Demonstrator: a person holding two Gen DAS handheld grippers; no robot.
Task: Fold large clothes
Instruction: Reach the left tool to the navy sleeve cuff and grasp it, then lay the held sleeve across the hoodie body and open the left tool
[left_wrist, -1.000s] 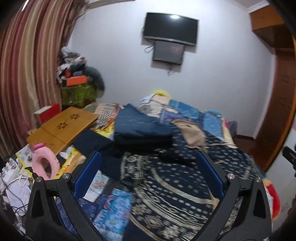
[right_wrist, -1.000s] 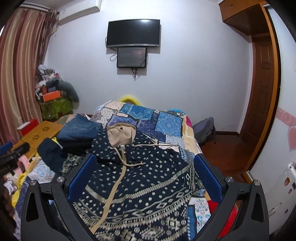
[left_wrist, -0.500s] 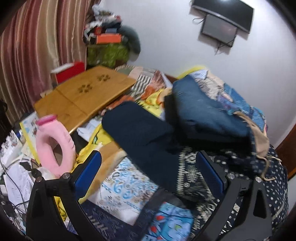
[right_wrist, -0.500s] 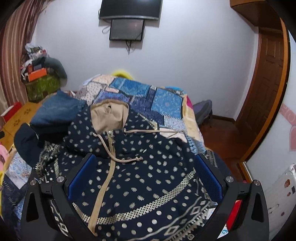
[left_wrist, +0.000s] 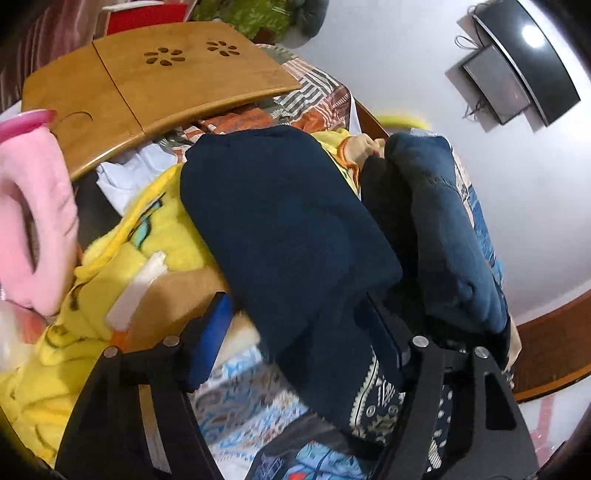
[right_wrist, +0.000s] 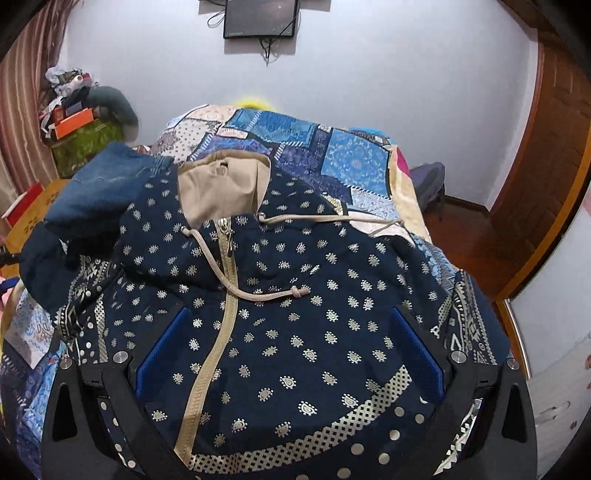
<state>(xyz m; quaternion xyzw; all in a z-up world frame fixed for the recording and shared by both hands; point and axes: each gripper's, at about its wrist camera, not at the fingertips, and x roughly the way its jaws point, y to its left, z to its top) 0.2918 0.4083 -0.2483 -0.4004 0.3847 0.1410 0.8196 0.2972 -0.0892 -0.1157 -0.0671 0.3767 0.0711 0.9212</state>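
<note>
- Now: navy hoodie (right_wrist: 295, 314) spread flat on bed (right_wrist: 332, 162), zip up.
- L gripper (left_wrist: 295, 325) fingers wide apart around hoodie's plain dark sleeve (left_wrist: 280, 229).
- R gripper (right_wrist: 291, 347) fingers wide apart over hoodie front, holding nothing.

Soft matt cloth is being shown on the navy hoodie (right_wrist: 295, 314), with a beige woven zipper tape and cord. Smooth, satiny wood is being seen on the lap desk (left_wrist: 147, 74). The pink cushion (left_wrist: 33, 206) is looking plush, the yellow blanket (left_wrist: 162, 229) fleecy, and the gripper pads (right_wrist: 162, 347) finely textured blue rubber.
</note>
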